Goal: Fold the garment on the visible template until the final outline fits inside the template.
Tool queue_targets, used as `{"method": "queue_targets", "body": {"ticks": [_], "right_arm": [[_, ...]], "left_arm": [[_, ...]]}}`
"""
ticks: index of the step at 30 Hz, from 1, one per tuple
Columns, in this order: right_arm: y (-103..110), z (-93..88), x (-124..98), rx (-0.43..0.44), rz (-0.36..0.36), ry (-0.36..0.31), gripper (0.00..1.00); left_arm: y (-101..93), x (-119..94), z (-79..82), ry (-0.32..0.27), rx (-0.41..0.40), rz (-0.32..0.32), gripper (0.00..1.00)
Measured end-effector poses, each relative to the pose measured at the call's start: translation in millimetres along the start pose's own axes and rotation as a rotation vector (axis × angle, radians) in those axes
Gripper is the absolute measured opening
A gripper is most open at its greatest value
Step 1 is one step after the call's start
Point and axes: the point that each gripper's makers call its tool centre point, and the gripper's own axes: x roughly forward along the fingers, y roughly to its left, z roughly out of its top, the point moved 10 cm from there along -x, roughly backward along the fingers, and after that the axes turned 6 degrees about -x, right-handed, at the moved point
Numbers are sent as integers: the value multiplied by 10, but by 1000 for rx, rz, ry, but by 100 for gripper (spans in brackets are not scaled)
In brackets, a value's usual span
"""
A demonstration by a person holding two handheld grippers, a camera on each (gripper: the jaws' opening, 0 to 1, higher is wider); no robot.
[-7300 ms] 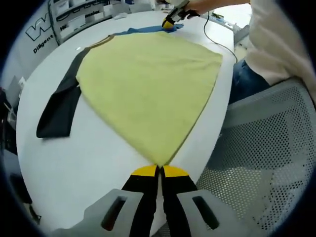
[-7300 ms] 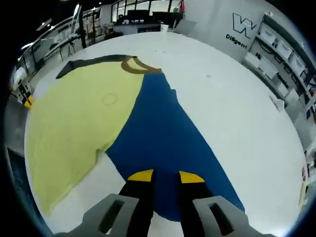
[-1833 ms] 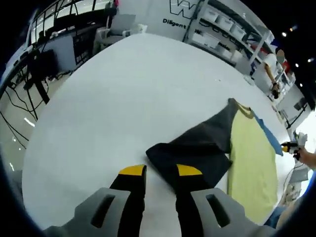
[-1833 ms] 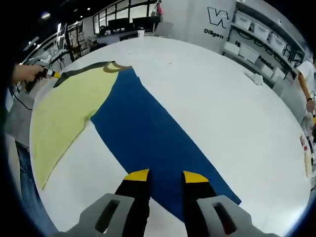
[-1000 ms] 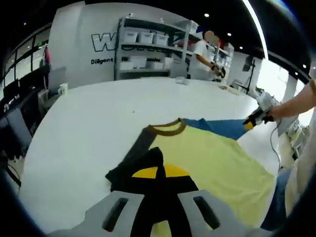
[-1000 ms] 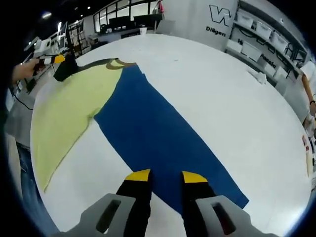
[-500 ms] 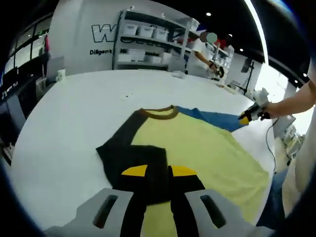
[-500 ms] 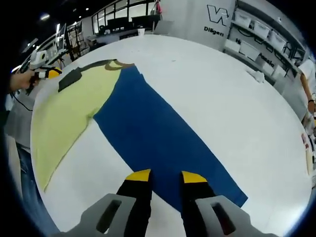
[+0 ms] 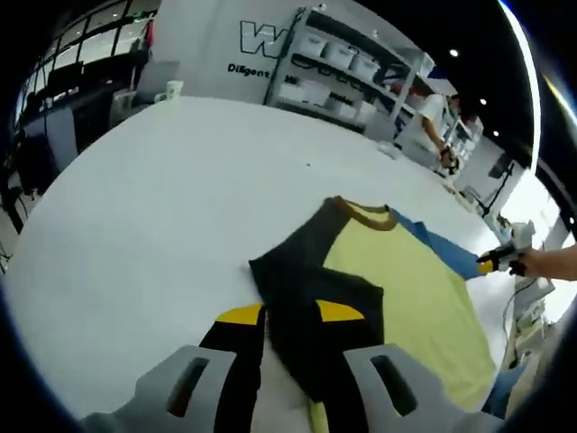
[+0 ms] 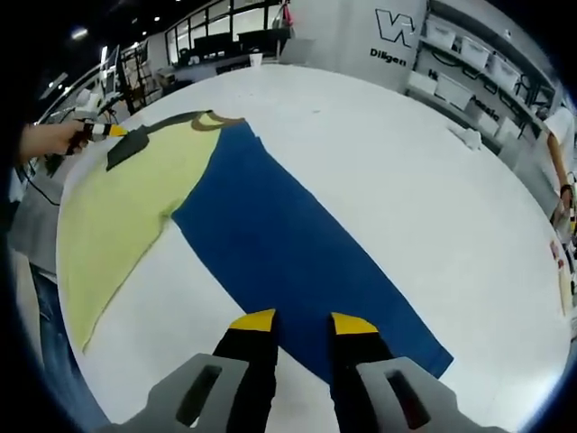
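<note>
Left gripper view, shelving (image 9: 338, 68), person (image 9: 433, 122)

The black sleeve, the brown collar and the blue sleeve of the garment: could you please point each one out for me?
black sleeve (image 9: 311, 289), left gripper view, on the folded-over cloth just beyond the fingers.
brown collar (image 9: 365, 209), left gripper view, on the curved neck band.
blue sleeve (image 10: 288, 244), right gripper view, on the middle of the long blue panel.

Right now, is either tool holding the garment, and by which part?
Nothing is held: the left tool is open over the black sleeve, and the right tool is open over the blue sleeve.
</note>
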Motion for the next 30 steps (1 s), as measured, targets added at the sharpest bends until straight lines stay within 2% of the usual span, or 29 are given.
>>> {"method": "queue_targets", "body": {"ticks": [2,7,14,19,23,30], "right_arm": [[-1,-1,1,3,-2,0,15],[5,6,30,3,0,3,15],[17,38,76,-11,10,10,15],[36,27,130,-18,21,28,14],[40,24,153,-20,27,34,14],[50,15,173,-19,35,44,14]], "left_arm": [[10,17,-44,41,-46,10,16],[21,-2,-79,43,-21,20,5],[30,-161,88,-7,2,2,2],[157,-385,224,-57,-7,13,1],[369,-624,343,-115,-27,68,1],[844,-1080,456,-215,-110,235,1]]}}
